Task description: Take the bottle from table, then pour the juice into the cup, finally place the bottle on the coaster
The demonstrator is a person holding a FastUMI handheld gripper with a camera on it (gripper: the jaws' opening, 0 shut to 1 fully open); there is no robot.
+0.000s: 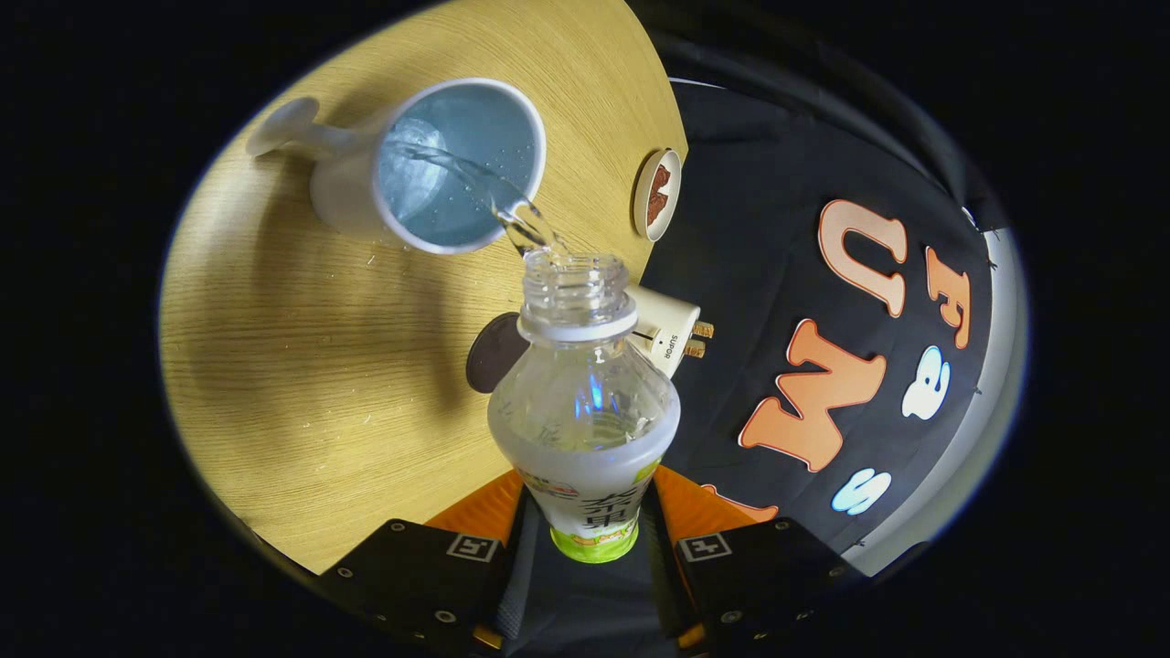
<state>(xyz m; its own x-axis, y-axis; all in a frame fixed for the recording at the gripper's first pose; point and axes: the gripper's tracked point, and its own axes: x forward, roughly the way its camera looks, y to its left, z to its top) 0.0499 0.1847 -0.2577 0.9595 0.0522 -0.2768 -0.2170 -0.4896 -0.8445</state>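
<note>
**Pouring: bottle tipped over the cup, stream going in**

My gripper [594, 548] is clamped on the bottle [585, 402]. Both fingers press its labelled lower body, one on each side. Grip sits low on the bottle; shoulder and neck stick out ahead of the fingers.

Bottle: clear plastic, cap off, open neck pointing away from me toward the cup [448, 169]. White collar ring just under the thread. Some clear liquid visible inside, near the shoulder.

Stream [475, 183]: clear liquid leaves the bottle mouth and arcs over the near rim into the cup. A few droplets [379, 251] lie on the table just beside the cup's base.

Cup: white outside, pale blue inside, handle on the side away from the bottle. Stands on the wooden table [302, 366], beyond the bottle mouth. Liquid level inside: cannot tell exactly, the surface is disturbed by the stream.

Coaster [486, 356]: dark round disc, flat on the table, mostly hidden behind the bottle's shoulder. Nothing on the part I can see.

Other items:
- small white box [672, 334] near the table edge, just behind the bottle neck
- small round dish [656, 194] with something brown in it, at the table edge beyond the box
</note>
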